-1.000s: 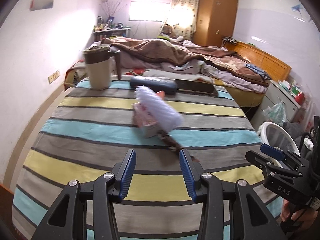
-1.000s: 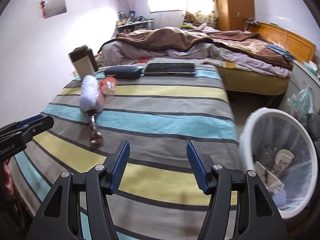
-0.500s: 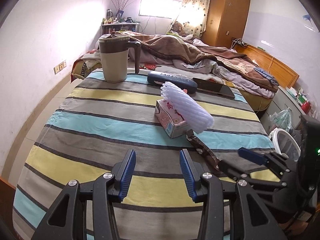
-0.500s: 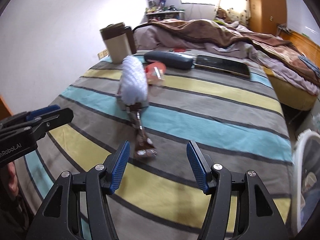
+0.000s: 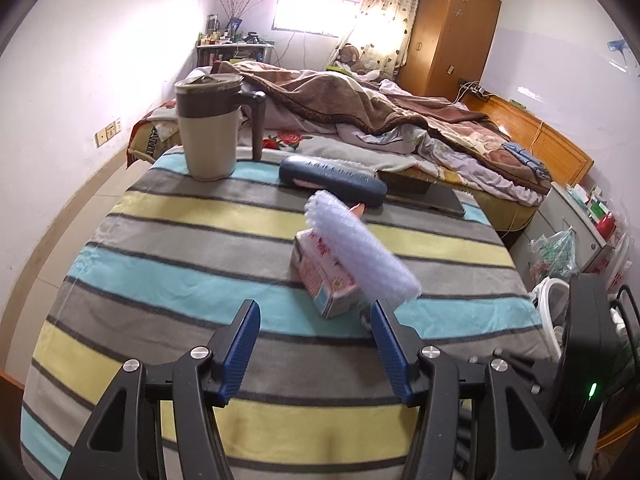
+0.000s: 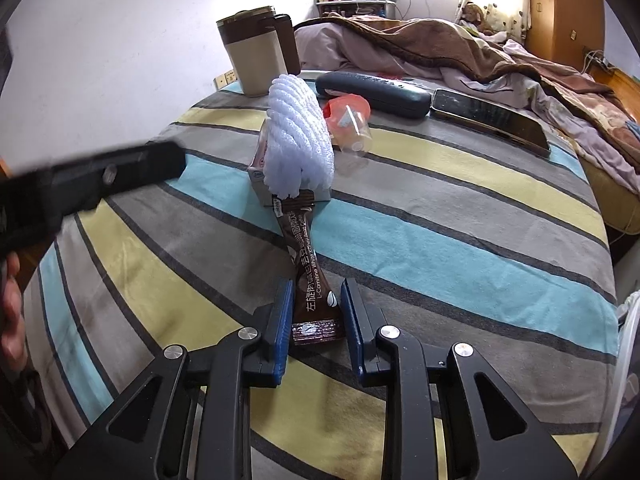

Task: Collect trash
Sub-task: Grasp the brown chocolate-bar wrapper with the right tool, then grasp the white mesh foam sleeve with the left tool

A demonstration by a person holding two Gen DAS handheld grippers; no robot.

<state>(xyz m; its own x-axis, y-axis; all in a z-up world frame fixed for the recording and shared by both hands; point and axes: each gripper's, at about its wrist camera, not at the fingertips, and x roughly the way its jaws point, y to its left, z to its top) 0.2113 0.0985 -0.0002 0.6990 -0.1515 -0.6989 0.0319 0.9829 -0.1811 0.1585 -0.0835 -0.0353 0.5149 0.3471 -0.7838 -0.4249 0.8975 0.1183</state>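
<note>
A brown sachet wrapper (image 6: 308, 272) lies on the striped tablecloth (image 6: 440, 216). My right gripper (image 6: 316, 312) straddles its near end, jaws partly closed around it with small gaps on both sides. Behind it, white foam netting (image 6: 300, 136) rests on a pink carton (image 6: 260, 172); both also show in the left wrist view, netting (image 5: 360, 252) on carton (image 5: 324, 280). A small clear cup with an orange lid (image 6: 348, 120) lies beyond. My left gripper (image 5: 314, 344) is open and empty, hovering just short of the carton.
A beige jug (image 5: 208, 132), a dark glasses case (image 5: 332, 180) and a phone (image 6: 488, 120) sit at the table's far side. A white trash bin rim (image 5: 548, 304) shows past the right table edge. A bed lies beyond.
My right gripper moved forward over the sachet and its jaws narrowed around it. My left gripper moved closer to the carton.
</note>
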